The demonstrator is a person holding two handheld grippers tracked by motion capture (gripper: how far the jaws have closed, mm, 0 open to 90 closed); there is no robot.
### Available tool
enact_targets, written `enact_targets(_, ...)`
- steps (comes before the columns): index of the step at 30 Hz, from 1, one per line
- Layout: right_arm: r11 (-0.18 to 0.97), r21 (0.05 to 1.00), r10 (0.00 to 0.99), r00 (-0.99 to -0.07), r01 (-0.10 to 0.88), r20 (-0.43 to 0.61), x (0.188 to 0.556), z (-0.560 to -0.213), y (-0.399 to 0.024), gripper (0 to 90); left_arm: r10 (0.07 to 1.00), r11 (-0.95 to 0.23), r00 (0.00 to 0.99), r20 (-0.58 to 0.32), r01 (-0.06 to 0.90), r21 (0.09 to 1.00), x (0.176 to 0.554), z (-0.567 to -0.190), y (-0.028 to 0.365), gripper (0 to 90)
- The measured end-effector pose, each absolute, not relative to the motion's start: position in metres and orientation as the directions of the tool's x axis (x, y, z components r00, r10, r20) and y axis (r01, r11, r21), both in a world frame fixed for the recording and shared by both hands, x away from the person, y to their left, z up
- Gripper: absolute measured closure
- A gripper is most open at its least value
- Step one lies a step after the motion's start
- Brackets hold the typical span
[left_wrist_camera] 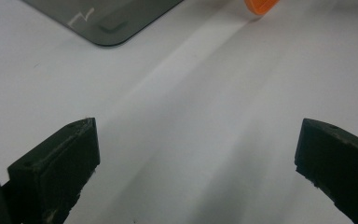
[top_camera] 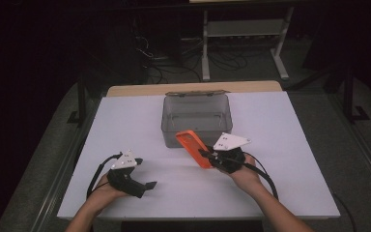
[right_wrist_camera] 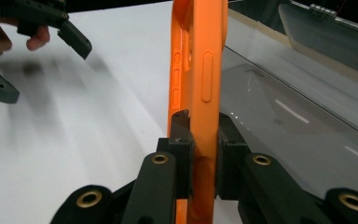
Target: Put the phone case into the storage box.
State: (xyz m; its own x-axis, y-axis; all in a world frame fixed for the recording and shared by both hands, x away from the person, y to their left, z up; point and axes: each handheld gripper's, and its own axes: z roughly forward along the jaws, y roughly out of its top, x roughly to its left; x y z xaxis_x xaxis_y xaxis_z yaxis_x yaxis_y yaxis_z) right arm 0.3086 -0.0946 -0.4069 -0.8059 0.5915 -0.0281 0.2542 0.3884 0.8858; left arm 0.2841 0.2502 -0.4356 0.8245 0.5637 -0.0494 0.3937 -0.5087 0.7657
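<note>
Pickup complete: right gripper (right_wrist_camera: 200, 140) pinches orange phone case (top_camera: 193, 147) above table (top_camera: 280, 145) beside grey box (top_camera: 195, 118); placement in box apparently outstanding; left gripper (left_wrist_camera: 196, 154) spread, idle.

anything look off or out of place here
Nothing stands out. The orange phone case is clamped edge-on in the right gripper beside the grey plastic box; the left gripper is open over the white table.

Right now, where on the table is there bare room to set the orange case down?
Bare white table lies left of the grey box, between both grippers, and along the right edge. It is crowded where the orange case, in the right gripper, meets the box.
</note>
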Motion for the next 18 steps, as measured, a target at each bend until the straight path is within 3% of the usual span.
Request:
enact_targets(13,0.304,0.892,0.588,-0.802,0.335,0.101,0.3150,-0.4076,-0.1030,78.7,0.563,-0.509,0.825,-0.051,0.394,0.765,0.2839,-0.4354,0.2501,0.0)
enact_targets(18,0.304,0.891,0.586,-0.804,0.337,0.104,0.3152,-0.4078,-0.1034,78.7,0.562,-0.508,0.825,-0.052,0.394,0.765,0.2837,-0.4357,0.2497,0.0)
